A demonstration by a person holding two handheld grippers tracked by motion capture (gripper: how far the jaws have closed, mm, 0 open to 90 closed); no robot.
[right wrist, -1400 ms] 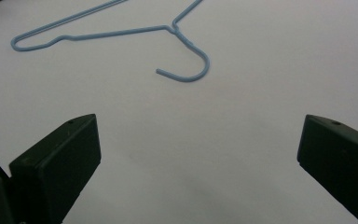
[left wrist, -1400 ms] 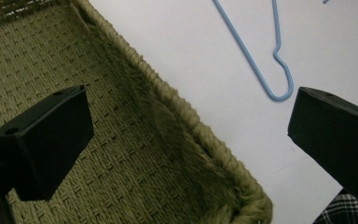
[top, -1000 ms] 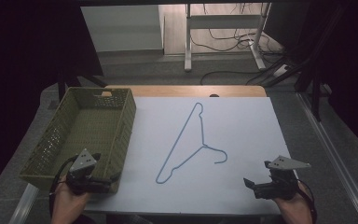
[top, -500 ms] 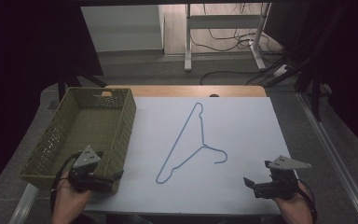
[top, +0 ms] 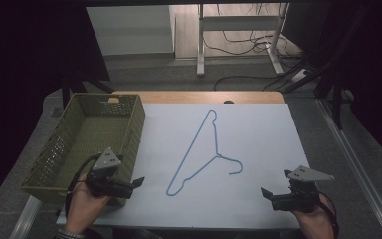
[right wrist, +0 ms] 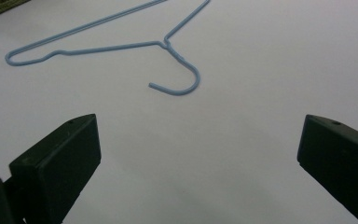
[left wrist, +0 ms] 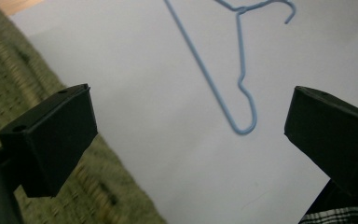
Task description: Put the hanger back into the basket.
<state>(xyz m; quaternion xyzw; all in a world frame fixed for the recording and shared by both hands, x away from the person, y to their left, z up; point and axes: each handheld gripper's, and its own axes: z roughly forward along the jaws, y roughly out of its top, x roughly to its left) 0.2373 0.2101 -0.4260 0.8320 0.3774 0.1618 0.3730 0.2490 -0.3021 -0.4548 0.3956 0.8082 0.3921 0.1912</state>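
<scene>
A light blue wire hanger (top: 217,155) lies flat in the middle of the white sheet (top: 263,134), its hook curling toward the near right. My left gripper (top: 138,182) is open at the basket's near right corner, and its jaws point right toward the hanger's lower end (left wrist: 200,65). In the left gripper view the left gripper (left wrist: 191,114) holds nothing. At the sheet's near right, my right gripper (top: 266,193) is also open, pointing left. From the right gripper view, the hanger's hook (right wrist: 186,88) lies ahead of the empty right gripper (right wrist: 198,140).
A green woven basket (top: 135,130) stands empty along the sheet's left edge, its wall (left wrist: 9,88) beside my left jaw. The wooden table edge (top: 199,96) shows behind the sheet. Table legs and cables are on the floor beyond.
My left gripper has shifted slightly to the right, off the basket's corner toward the sheet. The right gripper and the hanger have stayed put.
</scene>
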